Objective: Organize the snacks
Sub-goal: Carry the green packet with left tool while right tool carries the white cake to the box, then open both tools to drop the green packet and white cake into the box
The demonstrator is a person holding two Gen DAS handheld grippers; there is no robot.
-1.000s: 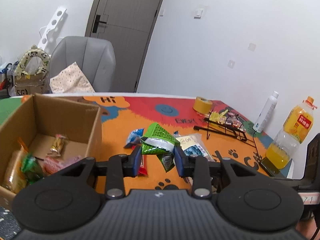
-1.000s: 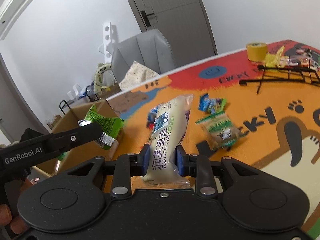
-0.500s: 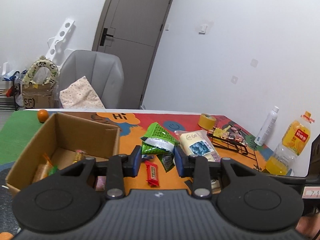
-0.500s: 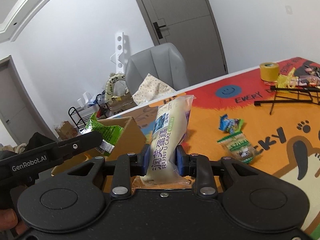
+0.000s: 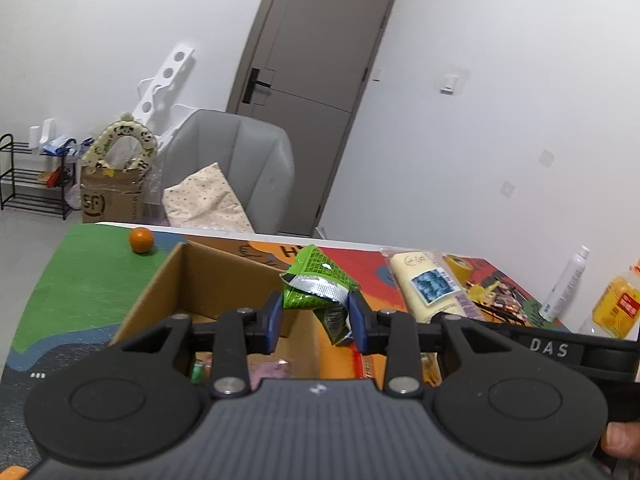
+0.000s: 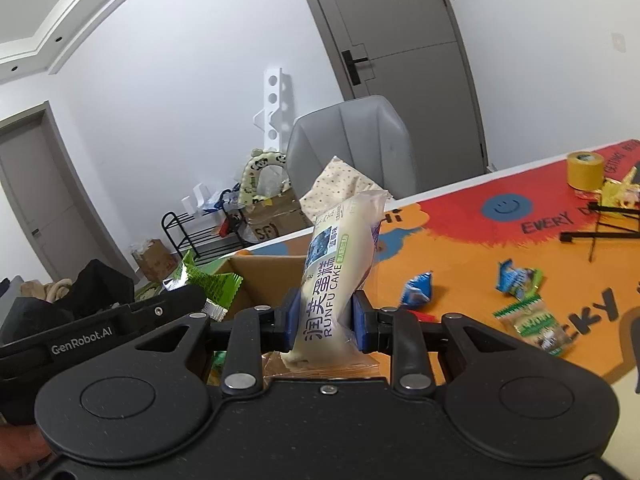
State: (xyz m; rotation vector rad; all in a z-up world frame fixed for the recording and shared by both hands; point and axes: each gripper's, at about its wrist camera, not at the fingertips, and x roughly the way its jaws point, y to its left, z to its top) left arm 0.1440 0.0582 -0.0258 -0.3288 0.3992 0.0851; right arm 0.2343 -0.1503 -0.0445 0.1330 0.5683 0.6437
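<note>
A white-walled room with a grey door [image 5: 308, 92] and a grey chair [image 5: 232, 160] stands behind a tabletop [image 6: 460, 248] covered by a bright cartoon mat in orange, red and green. The left claw [image 5: 316, 318] is closed on a crumpled green snack packet [image 5: 316, 286], held up over the open cardboard box [image 5: 180, 276], which sits directly below and ahead of it. The right claw [image 6: 325, 322] is clamped on a long pale Runfu cake pack [image 6: 338, 276], tilted upward, with the same box [image 6: 256, 276] just ahead and to its left. A few wrappers already lie inside the box, so the sorting looks partly done; both held items seem ready to go in. Off to the right claw's right, loose snacks remain on the mat: two small blue packets [image 6: 418, 289] [image 6: 514, 276] and a green-edged clear one [image 6: 534, 326]. Farther off sit a yellow tape roll [image 6: 585, 169] and a black wire rack [image 6: 600, 228]; an orange [image 5: 141, 239] rests beyond the box.
</note>
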